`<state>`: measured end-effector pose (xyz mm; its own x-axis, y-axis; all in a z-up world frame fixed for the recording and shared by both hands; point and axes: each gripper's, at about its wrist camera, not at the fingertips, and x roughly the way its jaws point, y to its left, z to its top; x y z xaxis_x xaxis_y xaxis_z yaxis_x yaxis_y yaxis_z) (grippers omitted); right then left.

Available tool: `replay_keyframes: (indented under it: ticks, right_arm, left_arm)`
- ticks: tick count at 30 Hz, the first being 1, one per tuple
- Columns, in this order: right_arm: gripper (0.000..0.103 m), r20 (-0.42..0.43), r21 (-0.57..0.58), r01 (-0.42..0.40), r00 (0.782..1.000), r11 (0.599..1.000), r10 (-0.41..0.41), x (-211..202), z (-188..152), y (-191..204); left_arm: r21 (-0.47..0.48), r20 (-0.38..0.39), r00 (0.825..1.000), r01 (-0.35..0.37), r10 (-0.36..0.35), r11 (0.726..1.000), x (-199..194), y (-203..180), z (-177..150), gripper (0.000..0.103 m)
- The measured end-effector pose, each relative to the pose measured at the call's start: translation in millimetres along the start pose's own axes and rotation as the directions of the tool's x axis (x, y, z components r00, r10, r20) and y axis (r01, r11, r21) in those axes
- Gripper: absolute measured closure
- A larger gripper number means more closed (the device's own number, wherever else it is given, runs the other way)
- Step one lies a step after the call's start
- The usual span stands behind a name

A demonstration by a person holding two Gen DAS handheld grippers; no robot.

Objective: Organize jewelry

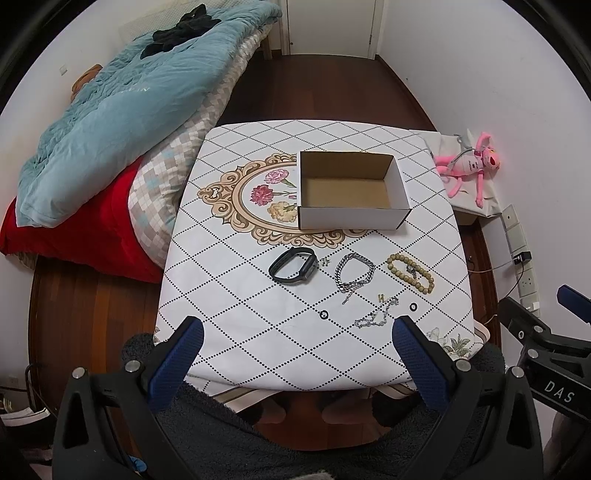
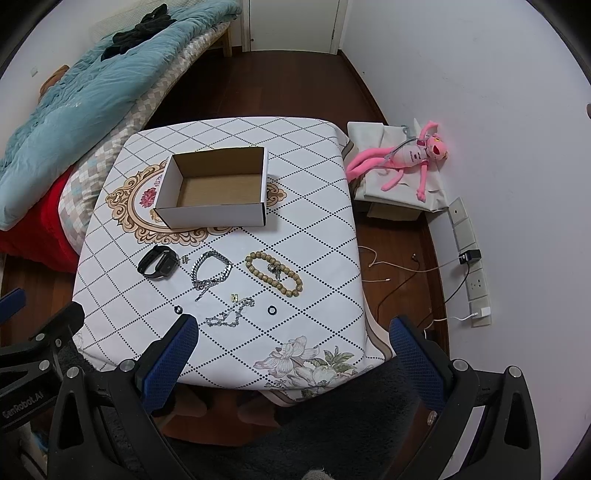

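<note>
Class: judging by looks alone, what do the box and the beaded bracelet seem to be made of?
Box: likely corrugated cardboard, matte white outside, plain brown inside, with thin folded walls. Beaded bracelet: probably wood, going by its dull tan round beads; resin can't be ruled out.

Dark wood floor (image 1: 325, 92) runs up to a white door (image 1: 332, 26) at top centre. My bed (image 1: 110, 122) fills the upper left, teal quilt (image 2: 77, 96) over a red blanket (image 1: 74, 229). White wall (image 2: 480, 74) on the right, sockets (image 2: 476, 280) low along it, a pink plush toy (image 2: 406, 158) beside.
</note>
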<state>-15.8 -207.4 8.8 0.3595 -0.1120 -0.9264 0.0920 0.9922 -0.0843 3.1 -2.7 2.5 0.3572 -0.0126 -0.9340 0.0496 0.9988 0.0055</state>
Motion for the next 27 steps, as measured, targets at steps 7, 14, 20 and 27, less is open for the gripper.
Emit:
replay_keyframes:
  ticks: [7,14,20,27]
  right_arm:
    - [0.000,0.006,0.002,-0.002,1.000,1.000,0.002,-0.3,1.8,0.8]
    - [0.000,0.011,0.007,0.000,1.000,1.000,0.000,-5.7,1.1,-2.0]
    - [0.000,0.019,0.008,0.002,1.000,1.000,-0.003,-7.1,0.0,-6.2]
    - [0.000,0.027,0.005,0.004,1.000,1.000,-0.004,-11.4,2.9,-5.4]
  left_arm:
    - [0.001,0.005,1.000,-0.005,0.005,1.000,-4.3,-3.2,4.4,0.000]
    - [0.000,0.012,1.000,0.000,0.000,1.000,-8.0,-4.0,7.9,0.000]
    - [0.003,0.020,1.000,0.000,0.000,1.000,-10.2,-3.9,5.0,0.000]
    - [0.002,0.023,1.000,0.001,-0.001,1.000,-11.9,-4.7,4.8,0.000]
